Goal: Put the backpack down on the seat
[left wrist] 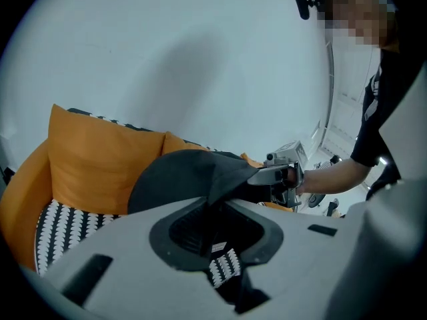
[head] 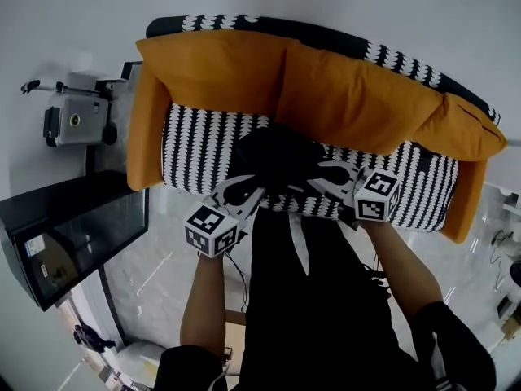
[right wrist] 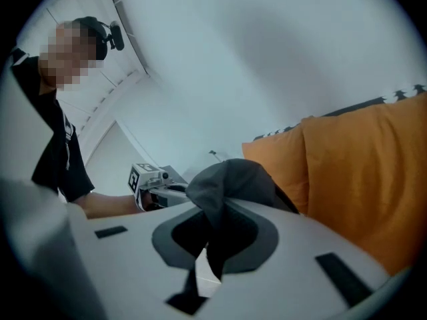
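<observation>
A black backpack point(head: 277, 157) hangs between my two grippers over the front of the sofa's black-and-white patterned seat point(head: 199, 141). Whether it touches the seat I cannot tell. My left gripper point(head: 244, 189) is shut on a fold of its fabric at the left side. In the left gripper view the dark cloth point(left wrist: 190, 175) runs down into the jaws of that gripper point(left wrist: 213, 227). My right gripper point(head: 327, 177) is shut on the fabric at the right. The right gripper view shows the cloth point(right wrist: 233, 179) pinched between its own jaws point(right wrist: 212, 237).
Orange back cushions point(head: 342, 96) and orange arm pads point(head: 146, 129) line the sofa. A dark glass-fronted cabinet point(head: 73, 235) and a grey device point(head: 77, 120) stand to the left on the pale marble floor point(head: 155, 275). The person's black trousers point(head: 326, 300) fill the lower middle.
</observation>
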Demonstrator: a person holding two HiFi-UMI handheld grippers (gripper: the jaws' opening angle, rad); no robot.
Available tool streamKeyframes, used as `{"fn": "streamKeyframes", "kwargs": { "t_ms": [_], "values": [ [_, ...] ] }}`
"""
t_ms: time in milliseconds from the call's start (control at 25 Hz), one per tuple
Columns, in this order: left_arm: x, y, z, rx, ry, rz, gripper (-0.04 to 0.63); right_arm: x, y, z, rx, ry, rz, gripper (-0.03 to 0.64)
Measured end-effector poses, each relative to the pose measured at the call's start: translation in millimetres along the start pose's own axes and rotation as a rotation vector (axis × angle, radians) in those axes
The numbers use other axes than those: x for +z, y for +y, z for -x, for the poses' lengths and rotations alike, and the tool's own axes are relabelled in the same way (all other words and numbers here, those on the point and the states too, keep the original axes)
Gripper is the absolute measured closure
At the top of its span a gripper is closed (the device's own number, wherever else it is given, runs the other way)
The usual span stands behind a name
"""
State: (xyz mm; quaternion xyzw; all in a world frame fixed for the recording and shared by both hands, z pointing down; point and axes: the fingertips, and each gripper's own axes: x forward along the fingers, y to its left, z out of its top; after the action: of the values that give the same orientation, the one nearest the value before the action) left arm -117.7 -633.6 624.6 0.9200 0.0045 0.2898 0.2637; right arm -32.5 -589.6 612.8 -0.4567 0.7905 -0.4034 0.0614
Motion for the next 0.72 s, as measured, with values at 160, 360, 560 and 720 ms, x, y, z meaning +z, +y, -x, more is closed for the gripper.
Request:
{"fn": "streamKeyframes", "kwargs": {
  "t_ms": [160, 360, 560, 720],
  "values": [
    [14, 14, -9, -0.04, -0.016, -0.014, 0.535, 13, -14, -6, -0.04, -0.023, 0.012, 0.583],
    [29, 28, -23, -0.07, -0.014, -0.036, 0.535, 28, -34, -11, -0.116, -0.039, 0.063, 0.583],
    [42, 39, -39, -0.092, -0.009, -0.055, 0.535, 39, -55, -13, -0.18, -0.057, 0.11, 0.583],
    [54, 50, -55, -0.096, 0.002, -0.076, 0.535, 49, -77, -13, -0.241, -0.058, 0.147, 0.583]
  ]
}}
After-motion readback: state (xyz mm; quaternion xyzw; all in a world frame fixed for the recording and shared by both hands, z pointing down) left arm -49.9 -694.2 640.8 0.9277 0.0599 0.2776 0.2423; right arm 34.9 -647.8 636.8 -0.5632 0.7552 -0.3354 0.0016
